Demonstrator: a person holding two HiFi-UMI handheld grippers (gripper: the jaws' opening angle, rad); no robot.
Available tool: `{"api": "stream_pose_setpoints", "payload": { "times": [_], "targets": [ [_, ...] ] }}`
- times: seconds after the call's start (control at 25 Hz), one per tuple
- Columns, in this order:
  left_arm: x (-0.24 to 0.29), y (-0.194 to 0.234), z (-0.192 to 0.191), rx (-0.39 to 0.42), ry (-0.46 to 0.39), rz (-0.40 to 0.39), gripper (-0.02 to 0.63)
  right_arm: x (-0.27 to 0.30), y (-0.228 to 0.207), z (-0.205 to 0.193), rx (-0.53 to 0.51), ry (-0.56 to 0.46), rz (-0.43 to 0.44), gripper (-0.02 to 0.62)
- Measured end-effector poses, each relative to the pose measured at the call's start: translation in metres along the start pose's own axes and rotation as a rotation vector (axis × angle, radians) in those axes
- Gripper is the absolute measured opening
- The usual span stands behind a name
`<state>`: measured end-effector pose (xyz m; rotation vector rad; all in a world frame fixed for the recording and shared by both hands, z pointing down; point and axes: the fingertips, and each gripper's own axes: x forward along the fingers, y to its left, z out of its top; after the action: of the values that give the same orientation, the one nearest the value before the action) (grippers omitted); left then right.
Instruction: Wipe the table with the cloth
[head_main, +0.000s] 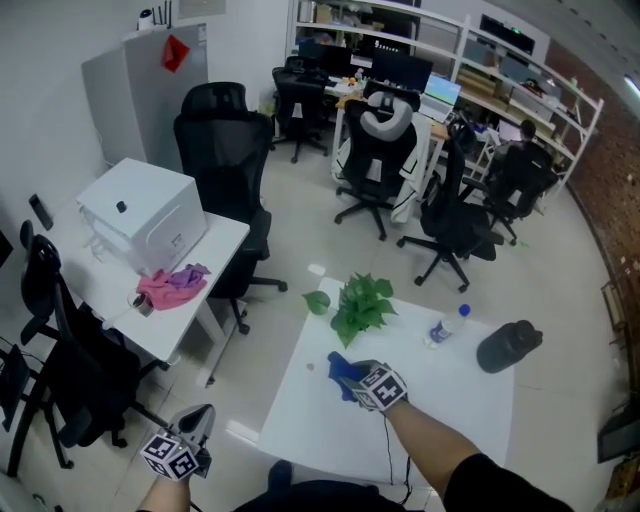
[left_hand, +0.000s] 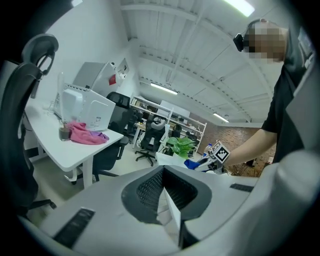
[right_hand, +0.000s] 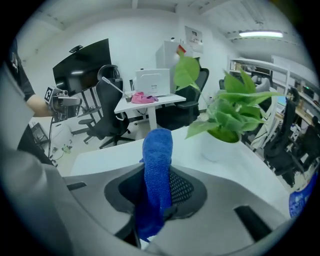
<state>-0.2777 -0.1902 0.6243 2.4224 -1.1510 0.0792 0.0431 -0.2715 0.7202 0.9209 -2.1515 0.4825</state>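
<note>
A blue cloth (head_main: 341, 370) hangs bunched between the jaws of my right gripper (head_main: 352, 379), which is shut on it above the near middle of the white table (head_main: 420, 420). In the right gripper view the cloth (right_hand: 158, 160) stands up out of the gripper (right_hand: 159, 199) and its lower end droops below the jaws, with the table (right_hand: 105, 150) beyond. My left gripper (head_main: 196, 421) hangs off the table's left side, over the floor. Its jaws (left_hand: 167, 202) are together with nothing held. From the left gripper view the cloth (left_hand: 192, 163) shows far off.
A potted plant (head_main: 362, 305) stands at the table's far edge, with a water bottle (head_main: 447, 327) and a dark flask (head_main: 508, 346) to its right. A second white desk (head_main: 90, 285) at left bears a white box (head_main: 140, 215) and a pink cloth (head_main: 170, 285). Black office chairs (head_main: 225, 170) surround.
</note>
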Motion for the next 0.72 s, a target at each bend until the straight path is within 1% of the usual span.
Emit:
{"api": "stream_pose_setpoints", "payload": {
  "times": [0.12,0.32,0.4,0.6,0.72],
  "targets": [
    [-0.013,0.015,-0.001,-0.015,-0.012,0.017,0.000,0.027,0.014,0.008,-0.036,0.043,0.021,0.095],
    [-0.031,0.031,-0.005,-0.033,-0.015,0.031,0.000,0.062,0.025,0.012,-0.076,0.157,0.030,0.094],
    [-0.038,0.039,-0.008,-0.040,-0.018,0.038,0.000,0.072,0.026,0.013,-0.087,0.203,0.026,0.094],
    [-0.052,0.051,-0.014,-0.065,-0.018,0.053,0.000,0.089,0.022,0.003,-0.077,0.315,0.001,0.094],
    [-0.059,0.058,-0.019,-0.078,-0.017,0.062,0.000,0.094,0.016,0.004,-0.080,0.348,-0.020,0.093]
  ]
}}
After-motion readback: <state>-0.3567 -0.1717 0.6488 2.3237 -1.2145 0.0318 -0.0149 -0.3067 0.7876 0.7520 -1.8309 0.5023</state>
